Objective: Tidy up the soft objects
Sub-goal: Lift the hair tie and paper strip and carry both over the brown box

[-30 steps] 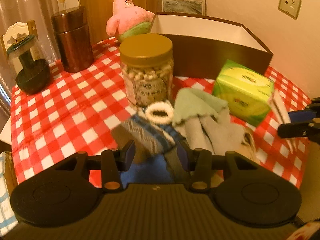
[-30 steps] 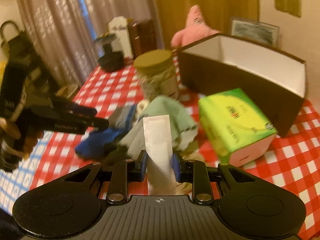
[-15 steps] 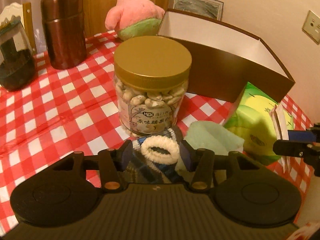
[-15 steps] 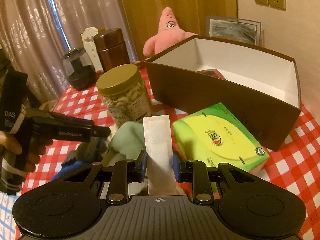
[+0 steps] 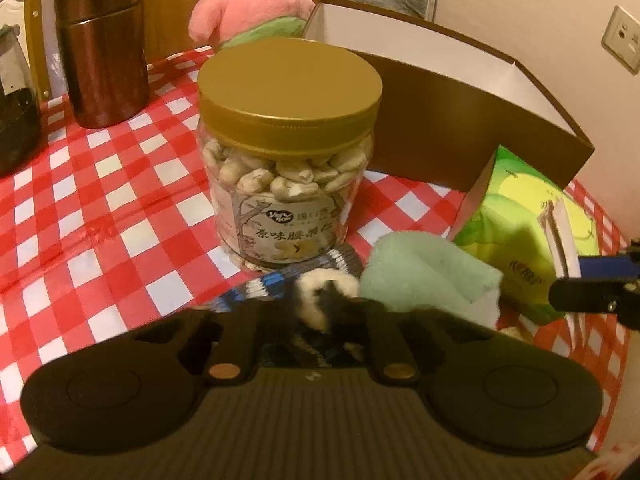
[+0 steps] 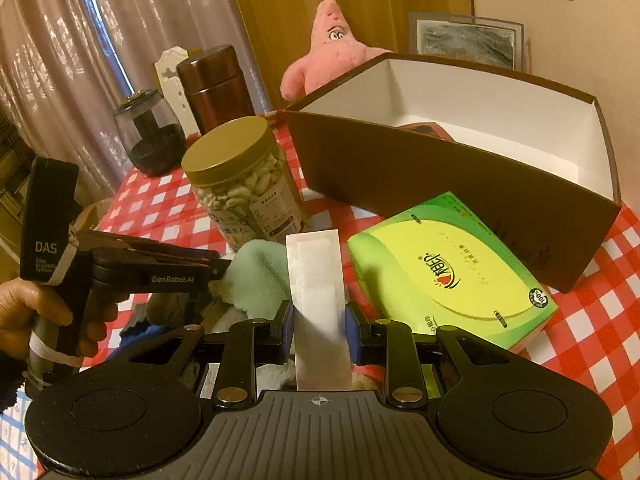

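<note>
A pile of soft things lies in front of the cashew jar (image 5: 288,152): a white fuzzy ring (image 5: 320,284), a blue striped sock (image 5: 264,286) and a pale green cloth (image 5: 424,276). My left gripper (image 5: 326,306) is over the pile, its jaws closing, and the pads pinch the white ring. From the right wrist view the left gripper (image 6: 222,270) reaches in beside the green cloth (image 6: 260,276). My right gripper (image 6: 318,320) is shut on a flat white packet (image 6: 316,272) that stands upright between its pads. A pink star plush (image 6: 332,52) sits at the back.
An open brown box (image 6: 440,184) with a white inside stands at the back right. A green tissue box (image 6: 448,276) lies in front of it. A brown canister (image 5: 104,52) and a dark glass jar (image 6: 148,136) stand at the far left on the red checked tablecloth (image 5: 100,208).
My left gripper moved forward and down to the pile by the jar, and its jaws came together on the white ring. The right gripper shifted a little with the packet still held.
</note>
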Tool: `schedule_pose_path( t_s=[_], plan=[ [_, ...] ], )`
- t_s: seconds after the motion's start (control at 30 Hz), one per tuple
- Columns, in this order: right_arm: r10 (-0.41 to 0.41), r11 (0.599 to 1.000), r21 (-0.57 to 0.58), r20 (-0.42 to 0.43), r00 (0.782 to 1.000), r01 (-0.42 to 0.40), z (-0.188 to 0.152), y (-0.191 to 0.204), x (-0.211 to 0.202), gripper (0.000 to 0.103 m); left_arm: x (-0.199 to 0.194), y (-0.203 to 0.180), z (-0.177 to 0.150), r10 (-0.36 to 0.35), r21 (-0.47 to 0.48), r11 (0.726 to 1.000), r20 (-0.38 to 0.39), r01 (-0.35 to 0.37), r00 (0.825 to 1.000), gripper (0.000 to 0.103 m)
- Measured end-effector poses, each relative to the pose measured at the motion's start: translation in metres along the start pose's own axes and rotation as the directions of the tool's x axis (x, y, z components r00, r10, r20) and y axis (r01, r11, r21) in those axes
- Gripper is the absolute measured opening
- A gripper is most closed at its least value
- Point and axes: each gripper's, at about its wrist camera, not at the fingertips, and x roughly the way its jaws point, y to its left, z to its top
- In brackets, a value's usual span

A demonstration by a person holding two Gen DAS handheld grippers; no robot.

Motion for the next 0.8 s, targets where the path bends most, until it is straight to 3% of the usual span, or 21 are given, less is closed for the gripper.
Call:
schedule_pose_path(
  t_s=[0.37, 0.8],
  plan=[
    [-0.006, 1.000, -0.005, 0.010, 1.000, 0.006, -0.002, 0.003, -0.007, 0.027, -0.023, 0.004, -0.004, 0.014, 0.015, 1.000, 0.054, -0.015, 0.998, 0.004],
    [-0.014, 1.000, 0.010, 0.035, 0.999, 0.014, -0.011, 0.003, -0.030, 0.027, -0.083, 0.008, -0.011, 0.061, -0.019, 0.998, 0.140, -0.059, 0.988, 0.004]
  ],
)
